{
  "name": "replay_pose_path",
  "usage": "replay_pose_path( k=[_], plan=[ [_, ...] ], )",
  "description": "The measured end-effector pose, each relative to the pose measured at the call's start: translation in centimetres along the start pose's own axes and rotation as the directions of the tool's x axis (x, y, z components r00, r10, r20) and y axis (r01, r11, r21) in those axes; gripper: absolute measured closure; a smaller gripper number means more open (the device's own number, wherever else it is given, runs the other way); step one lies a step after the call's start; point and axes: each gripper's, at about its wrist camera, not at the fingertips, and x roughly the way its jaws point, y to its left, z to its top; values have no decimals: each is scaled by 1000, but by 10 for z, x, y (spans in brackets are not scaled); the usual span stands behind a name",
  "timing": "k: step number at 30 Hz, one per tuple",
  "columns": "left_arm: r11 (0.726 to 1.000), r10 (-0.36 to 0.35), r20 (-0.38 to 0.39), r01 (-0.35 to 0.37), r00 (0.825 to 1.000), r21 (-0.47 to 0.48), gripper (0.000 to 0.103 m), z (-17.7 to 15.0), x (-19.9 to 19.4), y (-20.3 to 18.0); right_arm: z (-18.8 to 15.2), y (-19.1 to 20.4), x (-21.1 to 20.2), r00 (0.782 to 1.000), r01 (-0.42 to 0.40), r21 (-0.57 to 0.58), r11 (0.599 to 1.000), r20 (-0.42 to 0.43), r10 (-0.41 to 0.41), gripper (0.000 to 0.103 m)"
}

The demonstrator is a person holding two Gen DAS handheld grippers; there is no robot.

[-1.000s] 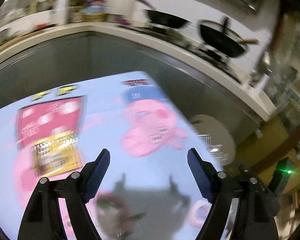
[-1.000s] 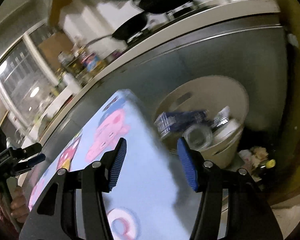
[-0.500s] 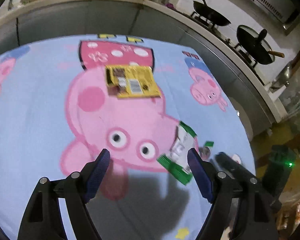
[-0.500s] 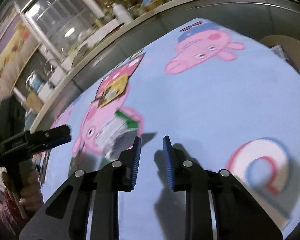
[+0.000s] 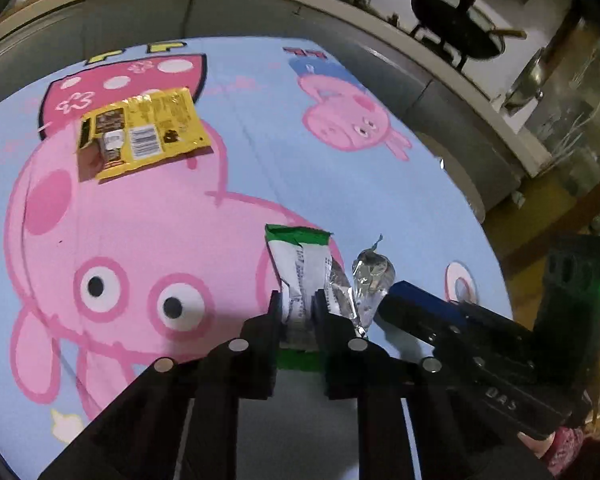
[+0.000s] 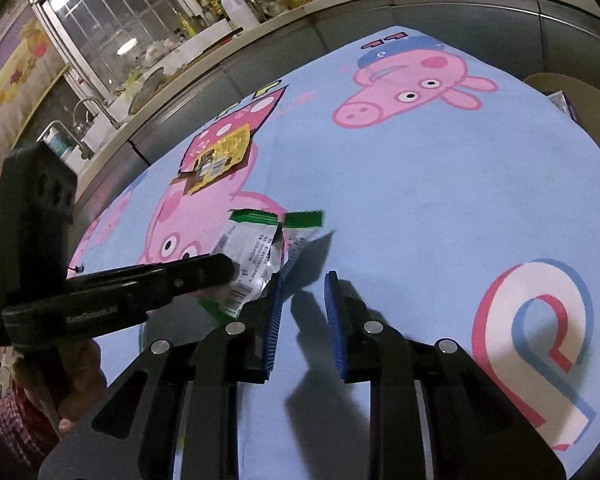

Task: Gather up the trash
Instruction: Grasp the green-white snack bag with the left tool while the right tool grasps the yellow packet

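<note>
A green and white wrapper (image 5: 296,264) lies on the blue cartoon-pig tablecloth (image 5: 340,184). My left gripper (image 5: 298,300) is closing, and its pads press the wrapper's near end from both sides. A crumpled silver foil piece (image 5: 370,276) sits just right of it. Farther back lies a yellow wrapper (image 5: 140,136). In the right wrist view, my right gripper (image 6: 304,280) hovers low over the cloth beside the green and white wrapper (image 6: 256,248). Its blue pads stand a narrow gap apart with nothing between them. The left gripper (image 6: 220,268) reaches in from the left.
A beige trash bin (image 6: 560,84) with trash inside stands beyond the table's right edge. Grey counter fronts ring the table, with black woks (image 5: 452,28) on the stove. A person's hand (image 6: 80,392) holds the left gripper's handle. The yellow wrapper (image 6: 220,156) lies far left.
My left gripper has dropped to the green and white wrapper and closed on it. My right gripper swung from the bin to the table beside the wrapper, and its gap narrowed.
</note>
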Motion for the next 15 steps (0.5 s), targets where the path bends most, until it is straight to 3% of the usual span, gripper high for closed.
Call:
replay_pose_path(
  k=[5,9,15],
  plan=[
    [998,1,96,5,995,-62,92,-2,-40,26,21,9,11,1000,1,-39,999,2,-1,81],
    [986,63,157,-37,986,-160,92,-11,-78,70,55,31,36,1000,-22,-118,993,1,22,80],
    [960,139,179,-88,974,-267,92,-28,-106,117,112,68,99,998,-63,-210,976,-20,60,77]
  ],
)
